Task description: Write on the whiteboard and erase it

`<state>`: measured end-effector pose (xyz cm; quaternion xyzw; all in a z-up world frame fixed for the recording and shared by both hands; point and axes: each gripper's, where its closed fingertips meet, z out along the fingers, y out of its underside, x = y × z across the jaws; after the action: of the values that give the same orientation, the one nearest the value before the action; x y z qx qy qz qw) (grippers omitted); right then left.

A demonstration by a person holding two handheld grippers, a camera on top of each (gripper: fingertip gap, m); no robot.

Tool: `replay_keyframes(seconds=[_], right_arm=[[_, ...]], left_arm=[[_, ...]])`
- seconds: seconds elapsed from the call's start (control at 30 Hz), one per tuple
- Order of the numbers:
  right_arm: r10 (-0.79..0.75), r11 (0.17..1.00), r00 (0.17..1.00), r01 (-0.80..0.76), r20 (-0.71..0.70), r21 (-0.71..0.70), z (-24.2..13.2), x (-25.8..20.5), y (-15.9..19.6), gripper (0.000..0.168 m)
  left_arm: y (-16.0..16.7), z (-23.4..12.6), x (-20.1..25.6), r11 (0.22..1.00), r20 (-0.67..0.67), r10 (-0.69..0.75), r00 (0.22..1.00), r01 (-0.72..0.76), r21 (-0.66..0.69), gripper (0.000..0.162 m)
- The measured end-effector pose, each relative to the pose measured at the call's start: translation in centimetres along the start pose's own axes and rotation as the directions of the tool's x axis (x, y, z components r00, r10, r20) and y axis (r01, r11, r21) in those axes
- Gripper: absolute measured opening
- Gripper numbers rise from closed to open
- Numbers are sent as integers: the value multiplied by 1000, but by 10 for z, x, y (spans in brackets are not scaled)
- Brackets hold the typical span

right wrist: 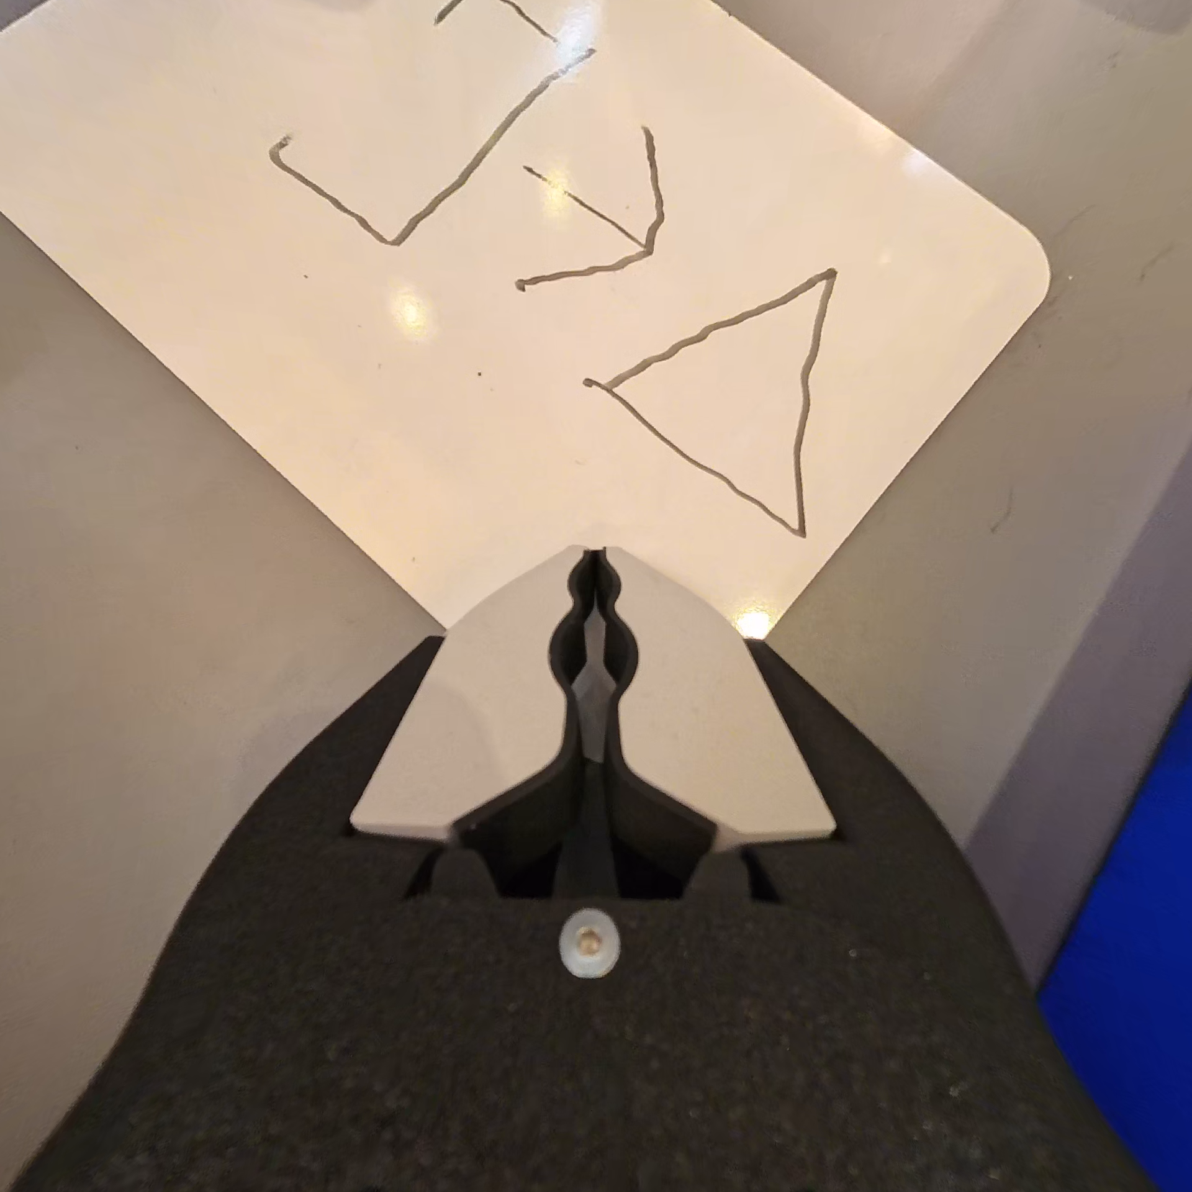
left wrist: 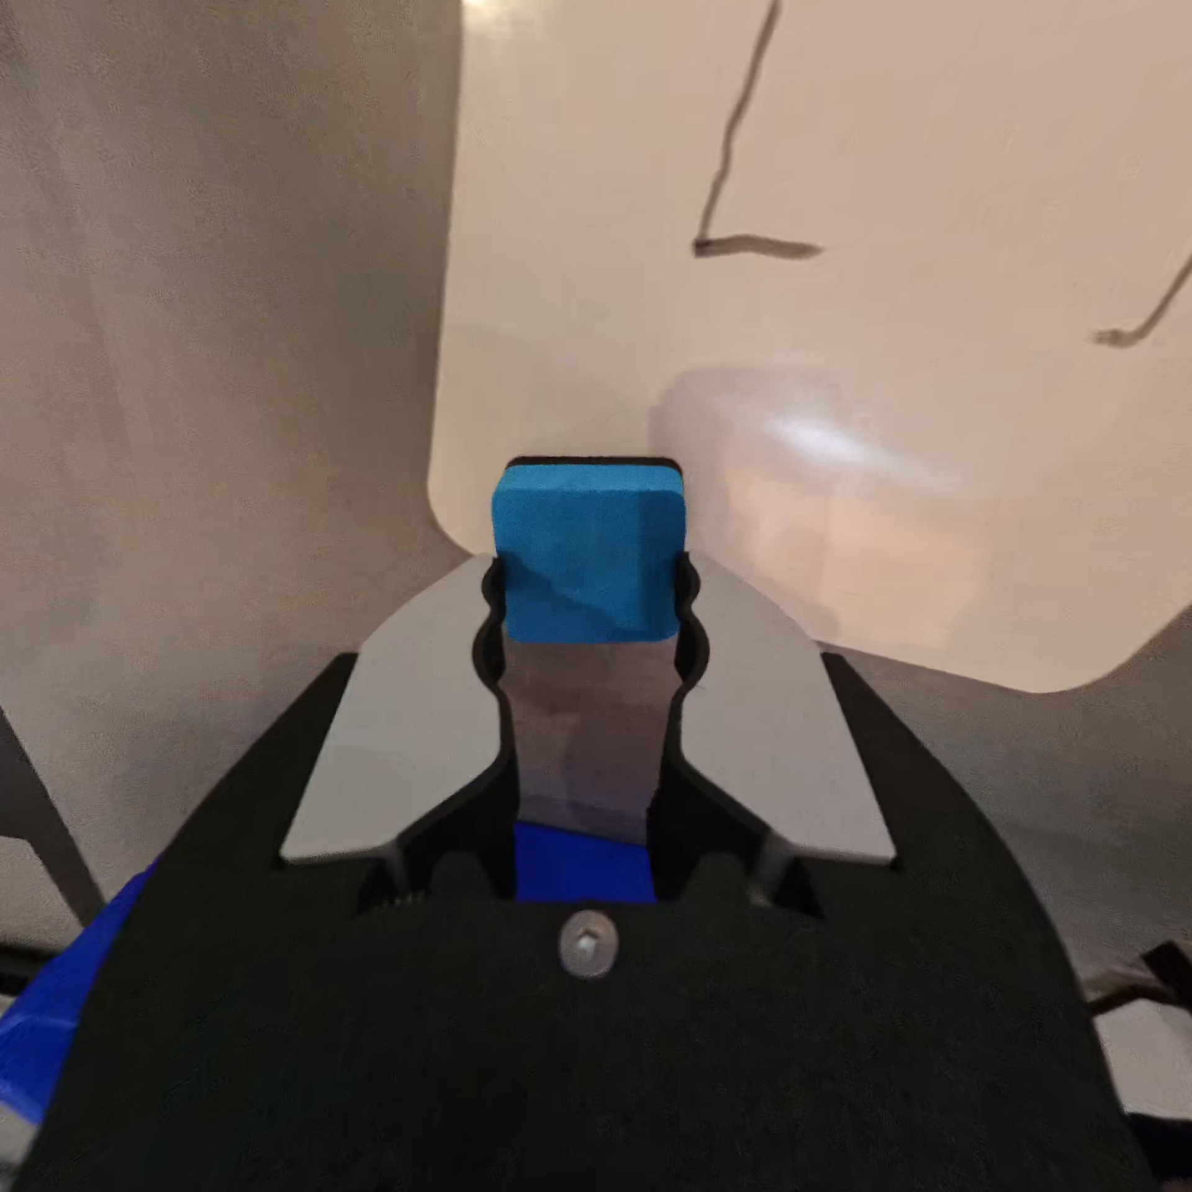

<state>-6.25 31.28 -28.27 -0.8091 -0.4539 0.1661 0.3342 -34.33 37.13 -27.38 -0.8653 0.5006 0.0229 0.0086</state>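
Note:
A white whiteboard [left wrist: 838,161] lies on a grey table. In the right wrist view the whiteboard [right wrist: 451,387] bears dark marker drawings: a triangle [right wrist: 803,387], an arrow [right wrist: 655,193] and an open square [right wrist: 451,180]. My left gripper [left wrist: 586,574] is shut on a blue foam eraser [left wrist: 580,516] with a black underside, held at the board's near corner; whether it touches the board I cannot tell. Marker strokes [left wrist: 754,245] lie beyond it. My right gripper [right wrist: 595,551] is shut with nothing visible between its fingers, over the board's near corner, which it hides.
The grey table [right wrist: 129,451] surrounds the board. A blue surface [right wrist: 1148,903] stands at the right in the right wrist view. In the left wrist view a blue part [left wrist: 39,1006] shows at lower left and dark cables [left wrist: 1154,967] at lower right.

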Motion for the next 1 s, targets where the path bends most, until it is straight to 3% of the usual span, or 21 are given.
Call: replay_keyframes(seconds=[0.07,0.17,0.23,0.37,0.43,0.63,0.8,0.87,0.93,1.0], right_arm=[[2,1000,1000,-2,1,-1,0,0,0,1],[4,1000,1000,-4,0,-1,0,0,0,1],[5,1000,1000,-5,0,-1,0,0,0,1],[3,1000,1000,-3,-1,-1,0,-1,0,1],[4,1000,1000,-4,0,-1,0,-1,0,1],[8,1000,1000,-8,2,-2,0,-1,0,1],[3,1000,1000,-3,9,-1,0,-4,0,1],[1,1000,1000,-1,12,-2,0,-5,-1,1],[5,1000,1000,-5,13,-3,1,-4,-1,1],[6,1000,1000,-6,15,-4,1,-3,-1,1]], left_arm=[[-2,0,1,1000,34,17,999,-16,-24,50],[-29,-3,69,969,5,247,969,-247,-8,50],[-19,-4,86,954,9,293,956,-292,-67,50],[16,-1,30,997,8,46,999,-46,-54,50],[25,-1,21,998,28,6,1000,-4,-67,50],[-33,-5,119,948,1,317,948,-317,9,50],[-59,-3,80,988,-1,130,992,-129,86,50],[-71,-4,89,983,17,172,985,-173,67,50],[-86,-5,119,949,-16,301,953,-298,99,50],[-92,-6,118,954,-35,293,955,-290,78,50]])
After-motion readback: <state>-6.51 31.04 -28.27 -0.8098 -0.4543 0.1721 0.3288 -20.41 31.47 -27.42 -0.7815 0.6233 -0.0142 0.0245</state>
